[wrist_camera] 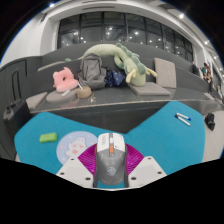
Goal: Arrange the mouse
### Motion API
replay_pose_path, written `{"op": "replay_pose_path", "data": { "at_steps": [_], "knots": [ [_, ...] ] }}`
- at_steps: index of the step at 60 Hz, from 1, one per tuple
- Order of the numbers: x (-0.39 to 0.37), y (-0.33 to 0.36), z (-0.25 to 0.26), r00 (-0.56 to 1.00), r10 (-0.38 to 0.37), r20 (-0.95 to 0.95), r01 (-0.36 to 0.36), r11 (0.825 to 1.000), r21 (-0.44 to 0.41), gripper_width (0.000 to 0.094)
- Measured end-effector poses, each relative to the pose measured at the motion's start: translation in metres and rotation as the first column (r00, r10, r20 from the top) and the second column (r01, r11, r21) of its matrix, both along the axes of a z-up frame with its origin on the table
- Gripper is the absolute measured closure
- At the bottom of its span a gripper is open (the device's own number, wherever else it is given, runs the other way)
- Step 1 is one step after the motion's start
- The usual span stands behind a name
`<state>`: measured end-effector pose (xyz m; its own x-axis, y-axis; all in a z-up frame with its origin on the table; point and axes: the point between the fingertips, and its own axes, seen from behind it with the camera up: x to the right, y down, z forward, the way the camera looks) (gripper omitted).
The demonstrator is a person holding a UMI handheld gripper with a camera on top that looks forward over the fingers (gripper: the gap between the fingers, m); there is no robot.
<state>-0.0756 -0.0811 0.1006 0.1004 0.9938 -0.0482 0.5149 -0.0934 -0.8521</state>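
A grey and white computer mouse [110, 157] with an orange scroll wheel sits between my two fingers, its nose pointing away from me. Both magenta pads press against its sides, so my gripper [110, 166] is shut on the mouse. The mouse is held over the teal table surface [160, 135], just beside a round white disc [76, 147]. The rear of the mouse is hidden below my fingers.
A small green block [47, 137] lies on the teal surface to the left. A white pen-like object [183, 118] lies to the right. Beyond the table stands a grey sofa [95, 95] with plush toys: a pink one [64, 79] and a green one [115, 55].
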Motion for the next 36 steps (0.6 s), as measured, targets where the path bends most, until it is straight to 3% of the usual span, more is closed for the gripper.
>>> {"op": "replay_pose_path", "data": {
  "at_steps": [8,17,28,36],
  "knots": [
    [-0.067,-0.058,0.029,0.996,0.069,-0.059,-0.07,0.997,-0.015,0.0598],
    [-0.116,-0.124,-0.025,0.987,0.16,0.019,-0.16,0.987,-0.022,0.059],
    [-0.114,-0.141,-0.1,0.976,0.129,0.175,-0.127,0.992,-0.021,0.0574],
    [-0.106,-0.14,-0.114,0.976,0.127,0.177,-0.126,0.992,-0.014,0.0414]
  ]
}}
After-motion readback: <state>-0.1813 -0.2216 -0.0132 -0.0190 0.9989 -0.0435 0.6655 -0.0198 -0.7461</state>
